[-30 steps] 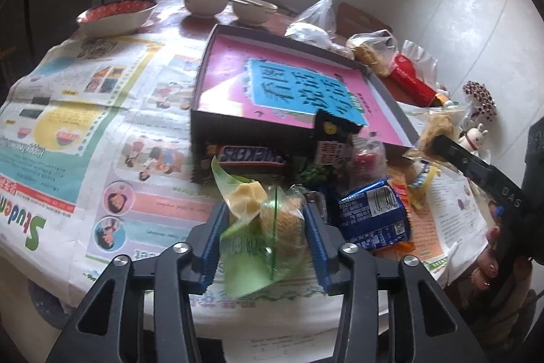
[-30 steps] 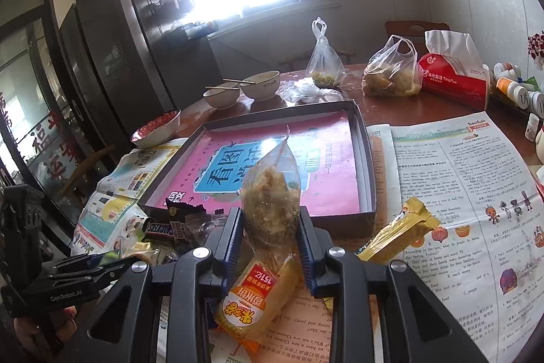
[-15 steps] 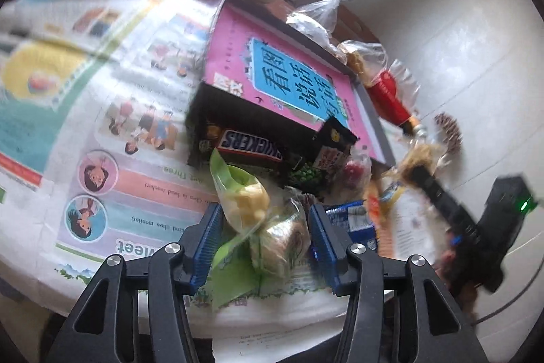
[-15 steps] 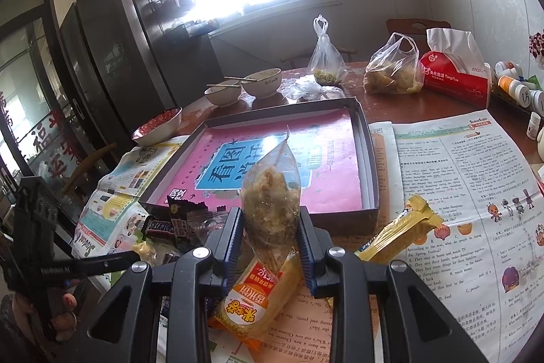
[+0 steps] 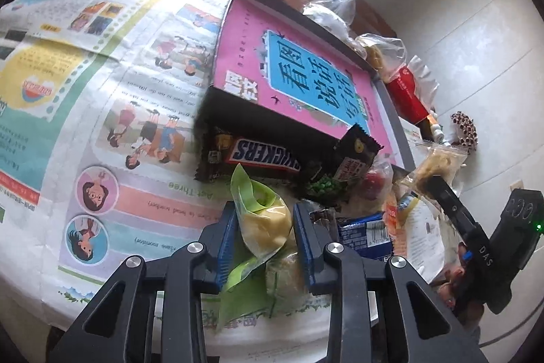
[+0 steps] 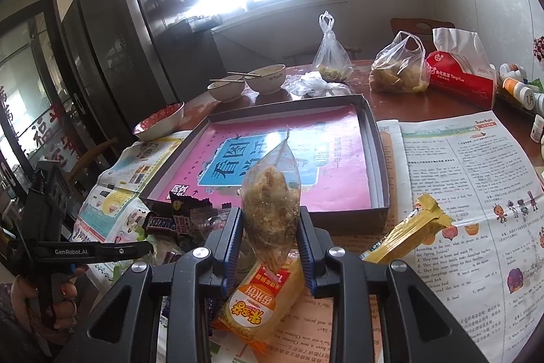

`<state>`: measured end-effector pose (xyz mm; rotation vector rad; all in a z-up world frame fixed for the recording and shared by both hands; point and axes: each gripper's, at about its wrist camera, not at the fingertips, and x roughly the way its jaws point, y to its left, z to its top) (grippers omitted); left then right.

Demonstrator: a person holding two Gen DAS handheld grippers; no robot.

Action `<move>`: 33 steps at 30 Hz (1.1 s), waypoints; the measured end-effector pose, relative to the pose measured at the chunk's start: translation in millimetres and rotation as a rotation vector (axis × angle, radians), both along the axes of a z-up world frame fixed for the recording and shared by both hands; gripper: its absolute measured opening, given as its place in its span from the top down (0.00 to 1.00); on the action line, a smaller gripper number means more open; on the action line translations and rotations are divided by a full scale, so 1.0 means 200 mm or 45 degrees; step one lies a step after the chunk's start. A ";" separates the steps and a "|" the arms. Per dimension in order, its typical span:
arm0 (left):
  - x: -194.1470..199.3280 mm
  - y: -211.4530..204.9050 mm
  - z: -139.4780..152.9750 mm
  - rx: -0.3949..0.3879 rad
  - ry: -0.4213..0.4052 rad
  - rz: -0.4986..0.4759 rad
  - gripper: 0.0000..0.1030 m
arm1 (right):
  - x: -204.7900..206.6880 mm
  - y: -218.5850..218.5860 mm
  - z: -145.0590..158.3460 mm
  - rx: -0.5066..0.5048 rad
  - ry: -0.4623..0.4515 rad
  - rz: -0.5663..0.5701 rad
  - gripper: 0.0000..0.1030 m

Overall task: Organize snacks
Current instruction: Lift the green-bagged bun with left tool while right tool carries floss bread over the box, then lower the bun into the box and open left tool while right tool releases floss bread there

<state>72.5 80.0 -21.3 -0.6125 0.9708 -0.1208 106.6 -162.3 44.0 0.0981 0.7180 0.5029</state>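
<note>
Green-and-clear plastic packet with a pale yellow cake (image 5: 263, 227), bottom centre of the left view: left gripper (image 5: 265, 240) jaws closing on it, blue pads at both flanks. Packet sits at the near edge of the snack heap on the newspaper-covered worktop (image 5: 102, 111).

Right gripper (image 6: 270, 237), bottom centre of its view, clamped on a clear crinkly bag of brown floss snack (image 6: 272, 193), bag upright above an orange rice-cracker pack (image 6: 261, 301).

Beyond: brown Snickers bar (image 5: 261, 155) against the wall of the shallow dark box with pink printed liner (image 6: 380, 165). No snack inside yet.

Judgement: finish the squeeze gently, cake is soft; lift clear of neighbours, then carry over the wall.

Pose: both grippers tilt downward; left view canted. Fingers (image 6: 64, 291) wrap the left handle.
</note>
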 end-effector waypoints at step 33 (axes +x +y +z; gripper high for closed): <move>0.41 0.04 0.26 0.169 -0.220 0.114 0.67 | 0.34 0.01 -0.06 -0.004 0.054 -0.069 0.69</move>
